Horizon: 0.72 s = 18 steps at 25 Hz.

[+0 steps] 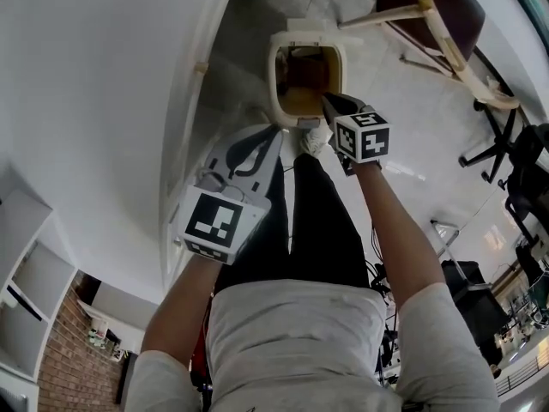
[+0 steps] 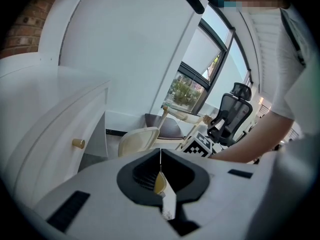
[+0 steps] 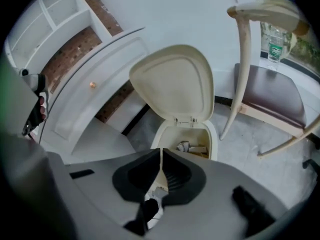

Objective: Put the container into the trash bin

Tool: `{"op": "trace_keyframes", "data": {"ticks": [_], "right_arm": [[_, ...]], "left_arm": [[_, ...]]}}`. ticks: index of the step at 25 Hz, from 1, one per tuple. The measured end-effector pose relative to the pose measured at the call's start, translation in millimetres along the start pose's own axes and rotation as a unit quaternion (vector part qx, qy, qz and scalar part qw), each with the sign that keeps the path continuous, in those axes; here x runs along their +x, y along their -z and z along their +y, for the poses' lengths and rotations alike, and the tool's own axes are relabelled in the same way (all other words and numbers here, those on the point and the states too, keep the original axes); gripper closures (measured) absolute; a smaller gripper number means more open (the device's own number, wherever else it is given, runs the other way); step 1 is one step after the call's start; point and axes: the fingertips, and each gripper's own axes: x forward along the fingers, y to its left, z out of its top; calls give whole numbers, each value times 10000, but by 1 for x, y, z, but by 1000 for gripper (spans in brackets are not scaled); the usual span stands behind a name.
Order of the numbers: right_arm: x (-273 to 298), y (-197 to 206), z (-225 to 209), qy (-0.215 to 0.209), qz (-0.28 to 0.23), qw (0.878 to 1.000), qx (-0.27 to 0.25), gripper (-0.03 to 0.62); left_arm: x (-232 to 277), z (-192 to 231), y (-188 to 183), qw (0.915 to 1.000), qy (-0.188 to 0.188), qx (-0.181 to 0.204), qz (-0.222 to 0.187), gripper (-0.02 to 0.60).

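Hanging above the open trash bin (image 3: 216, 136), the right claw (image 3: 161, 153) had its jaws pressed together with nothing between them. Below and just ahead of its tips, the crumpled whitish container (image 3: 193, 147) lay inside the bin, under the raised cream lid (image 3: 175, 81). The left claw (image 2: 160, 155), likewise closed and empty, hung off to its left, nearer the white cabinet (image 2: 75, 114). A wooden chair (image 3: 270, 94) stood to the right claw's right.
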Motion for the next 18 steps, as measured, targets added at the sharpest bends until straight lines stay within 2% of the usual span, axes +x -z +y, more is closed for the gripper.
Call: {"op": "trace_keyframes", "data": {"ticks": [11, 18], "right_arm": [[-89, -41, 55, -328, -533, 9969, -477, 563], [-173, -71, 90, -433, -1012, 9916, -673, 566]], "left_arm": [[-34, -29, -21, 9998, -139, 28, -131, 565], [-65, -46, -57, 9988, -263, 156, -371, 565]]}}
